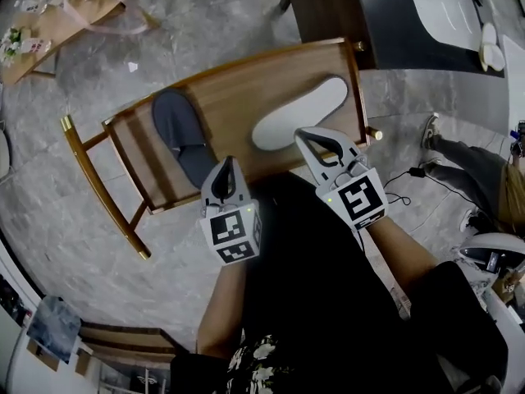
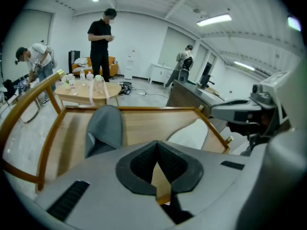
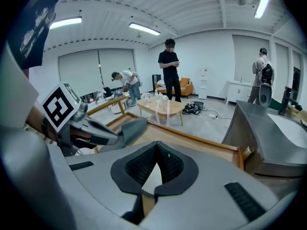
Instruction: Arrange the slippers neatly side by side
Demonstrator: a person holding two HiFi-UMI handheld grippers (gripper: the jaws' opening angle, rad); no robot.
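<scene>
The grey slipper (image 1: pixel 182 134) and the other slipper (image 1: pixel 299 113), which lies white sole up, sit well apart on the table (image 1: pixel 246 72). They are not side by side, so the job looks unfinished. The left gripper (image 1: pixel 228 164) and right gripper (image 1: pixel 316 138) are closed tight and hold nothing.

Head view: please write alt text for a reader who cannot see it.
A grey slipper and a white slipper lie apart on a low wooden rack. The left tongs and the right tongs, both shut and empty, point at them from the near side.
</scene>
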